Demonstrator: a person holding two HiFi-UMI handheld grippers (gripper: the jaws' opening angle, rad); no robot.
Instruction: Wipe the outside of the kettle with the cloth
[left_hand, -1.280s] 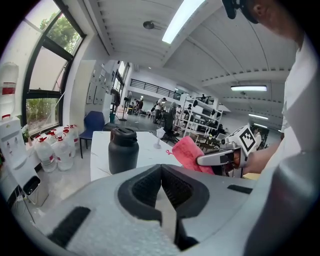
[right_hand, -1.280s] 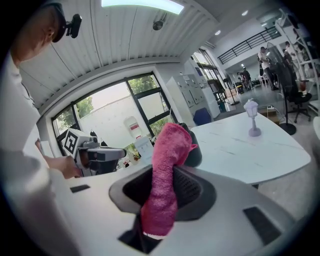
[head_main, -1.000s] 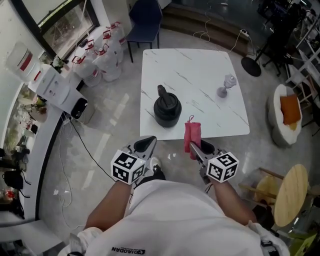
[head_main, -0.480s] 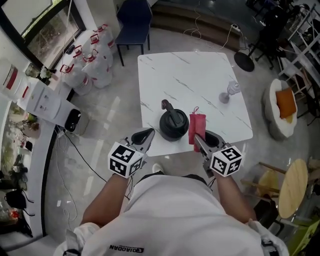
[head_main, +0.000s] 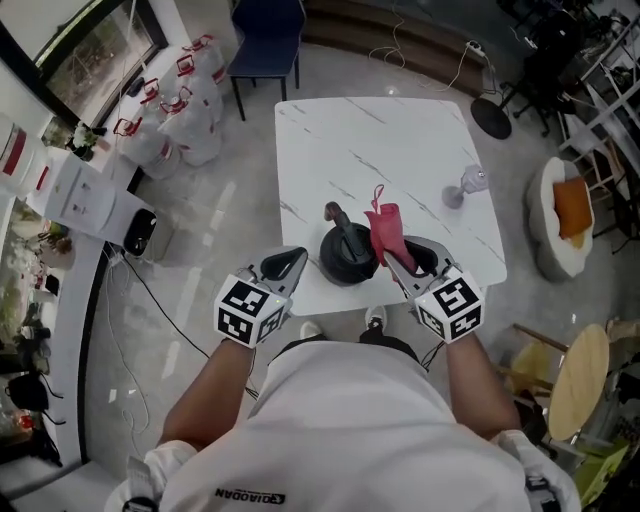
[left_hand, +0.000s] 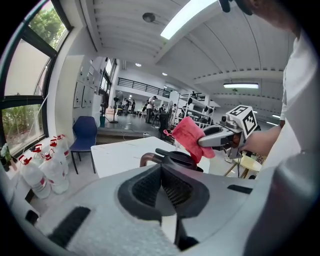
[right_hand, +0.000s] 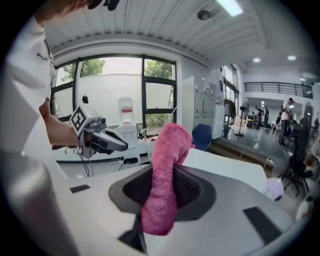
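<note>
A black kettle (head_main: 347, 256) with a curved handle stands near the front edge of the white marble table (head_main: 380, 150). My right gripper (head_main: 393, 259) is shut on a pink cloth (head_main: 384, 226), which stands up just right of the kettle and leans toward it. The left gripper (head_main: 298, 259) is shut and empty, left of the kettle near the table edge. In the left gripper view the kettle (left_hand: 171, 157) lies ahead, behind the shut jaws, with the cloth (left_hand: 192, 138) over its right side. In the right gripper view the cloth (right_hand: 167, 160) hides the kettle.
A small glass (head_main: 467, 182) stands at the table's right edge. A blue chair (head_main: 266, 28) stands behind the table and several water bottles (head_main: 170, 108) sit on the floor to the left. A round wooden stool (head_main: 580, 385) and a white armchair (head_main: 568, 215) are on the right.
Both grippers have moved forward to the table's front edge. The right one rolled and carried the cloth up beside the kettle, tilting it toward the kettle. The left gripper stayed shut.
</note>
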